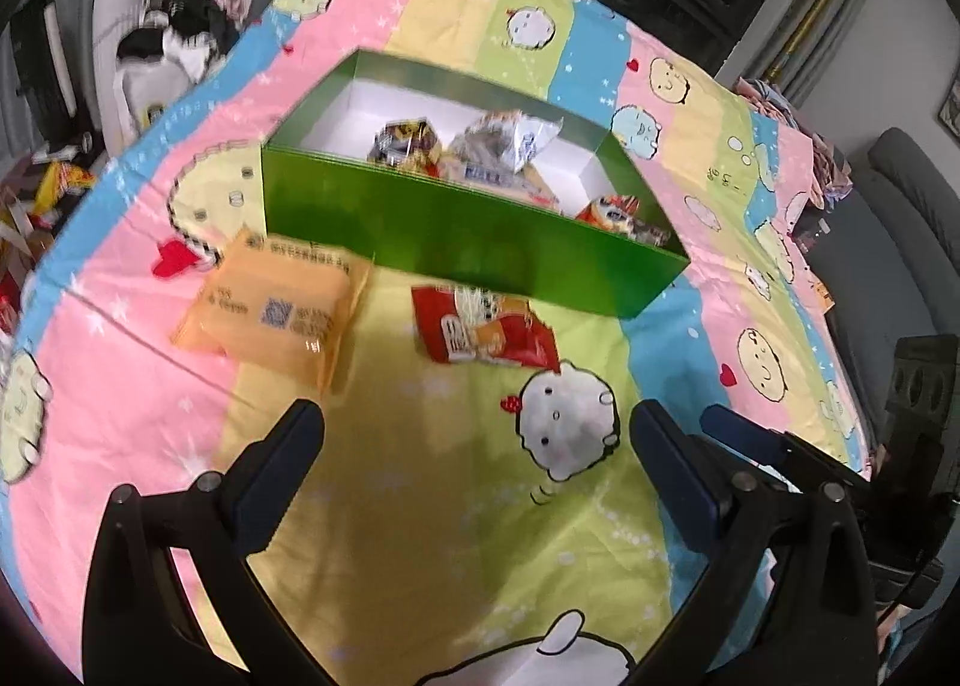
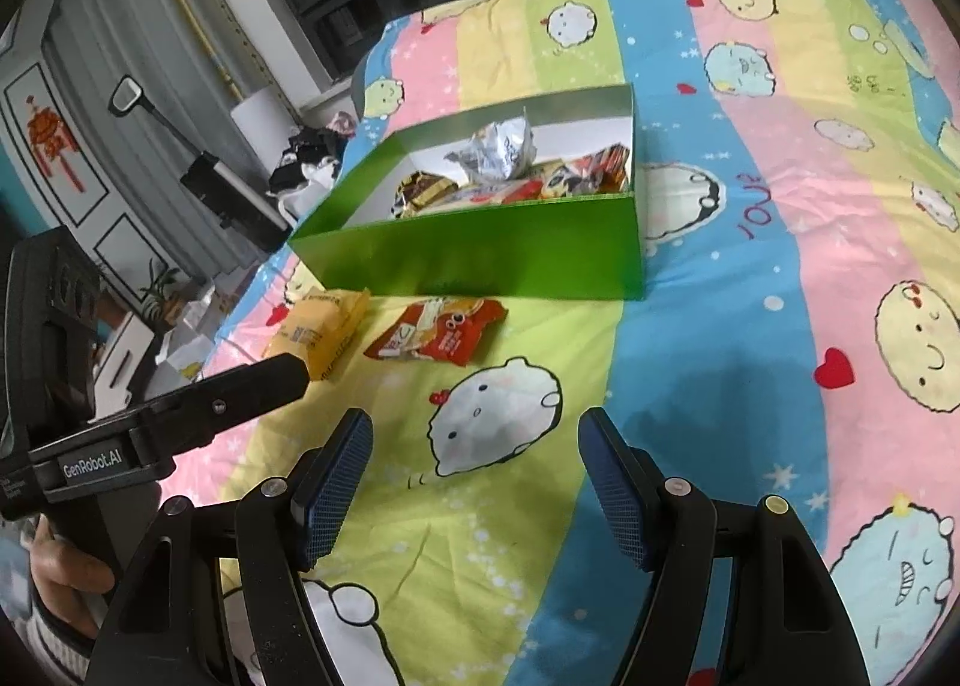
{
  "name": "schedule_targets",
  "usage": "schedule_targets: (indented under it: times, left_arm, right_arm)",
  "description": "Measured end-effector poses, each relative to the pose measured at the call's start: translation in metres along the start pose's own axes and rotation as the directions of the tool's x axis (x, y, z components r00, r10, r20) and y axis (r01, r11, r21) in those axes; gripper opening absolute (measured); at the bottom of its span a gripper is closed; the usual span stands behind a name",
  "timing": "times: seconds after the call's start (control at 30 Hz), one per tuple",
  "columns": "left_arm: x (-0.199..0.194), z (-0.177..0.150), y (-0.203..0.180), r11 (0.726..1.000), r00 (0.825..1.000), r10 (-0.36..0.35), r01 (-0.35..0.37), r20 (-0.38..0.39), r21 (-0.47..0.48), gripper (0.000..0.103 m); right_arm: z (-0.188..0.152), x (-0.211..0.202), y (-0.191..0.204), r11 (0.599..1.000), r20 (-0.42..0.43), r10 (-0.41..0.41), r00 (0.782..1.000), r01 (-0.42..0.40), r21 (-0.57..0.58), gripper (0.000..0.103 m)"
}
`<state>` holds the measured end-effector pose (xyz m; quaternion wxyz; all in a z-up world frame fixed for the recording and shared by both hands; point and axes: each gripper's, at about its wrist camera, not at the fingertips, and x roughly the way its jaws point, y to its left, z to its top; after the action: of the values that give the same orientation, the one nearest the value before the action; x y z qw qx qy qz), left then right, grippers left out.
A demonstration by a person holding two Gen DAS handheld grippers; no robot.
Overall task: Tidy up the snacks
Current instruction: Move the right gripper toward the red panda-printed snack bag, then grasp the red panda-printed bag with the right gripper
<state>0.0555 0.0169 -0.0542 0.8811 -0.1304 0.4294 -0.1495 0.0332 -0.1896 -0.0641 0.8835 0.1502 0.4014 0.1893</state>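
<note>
A green box (image 1: 468,230) (image 2: 480,260) with a white inside stands on the cartoon bedsheet and holds several snack packets (image 1: 480,146) (image 2: 510,170). An orange-yellow packet (image 1: 276,302) (image 2: 321,335) and a red packet (image 1: 486,329) (image 2: 435,329) lie on the sheet just in front of the box. My left gripper (image 1: 474,434) is open and empty, a little short of both packets. My right gripper (image 2: 474,440) is open and empty, further back. The left gripper's body (image 2: 180,416) shows at the left of the right wrist view.
The colourful striped sheet (image 1: 420,536) (image 2: 750,326) covers a bed. Clutter and clothes (image 1: 180,32) lie beyond its far left edge. A grey chair (image 1: 912,194) stands at the right. A white door and cabinet (image 2: 90,146) are at the left.
</note>
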Motion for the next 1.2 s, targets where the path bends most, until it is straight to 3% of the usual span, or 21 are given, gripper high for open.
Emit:
schedule_targets:
  times: [0.17, 0.3, 0.53, 0.67, 0.8, 0.9, 1.0, 1.17, 1.2]
  left_arm:
    - [0.013, -0.004, 0.016, 0.991, 0.993, -0.104, 0.099, -0.054, -0.092, 0.102]
    - [0.022, -0.005, 0.026, 0.968, 0.977, -0.201, 0.185, -0.077, -0.170, 0.102]
    - [0.034, 0.005, 0.029, 0.943, 0.960, -0.270, 0.247, -0.080, -0.223, 0.096]
    - [0.045, 0.017, 0.027, 0.942, 0.959, -0.274, 0.253, -0.073, -0.223, 0.093]
    - [0.058, 0.030, 0.031, 0.941, 0.960, -0.266, 0.240, -0.083, -0.237, 0.082]
    - [0.065, 0.037, 0.032, 0.943, 0.961, -0.260, 0.231, -0.095, -0.241, 0.080]
    - [0.071, 0.041, 0.033, 0.944, 0.961, -0.255, 0.224, -0.106, -0.241, 0.066]
    - [0.074, 0.038, 0.035, 0.945, 0.959, -0.254, 0.218, -0.126, -0.244, 0.056]
    - [0.074, 0.036, 0.036, 0.943, 0.958, -0.256, 0.220, -0.125, -0.248, 0.050]
  right_arm:
    - [-0.002, 0.014, -0.001, 1.000, -0.034, 0.008, 0.999, -0.008, 0.008, 0.072]
    - [-0.003, 0.023, -0.003, 1.000, -0.053, 0.019, 0.998, -0.019, 0.012, 0.072]
    - [0.001, 0.040, -0.005, 1.000, -0.077, 0.030, 0.997, -0.030, 0.007, 0.072]
    - [0.010, 0.049, -0.005, 0.998, -0.074, 0.058, 0.996, -0.057, 0.013, 0.072]
    - [0.020, 0.062, -0.004, 0.997, -0.078, 0.078, 0.994, -0.077, 0.015, 0.072]
    - [0.026, 0.074, -0.005, 0.996, -0.087, 0.090, 0.992, -0.089, 0.019, 0.072]
    - [0.031, 0.082, -0.006, 0.994, -0.095, 0.109, 0.990, -0.106, 0.031, 0.072]
    - [0.035, 0.097, -0.002, 0.993, -0.116, 0.120, 0.986, -0.119, 0.016, 0.058]
    - [0.035, 0.099, -0.001, 0.993, -0.118, 0.116, 0.986, -0.116, 0.009, 0.054]
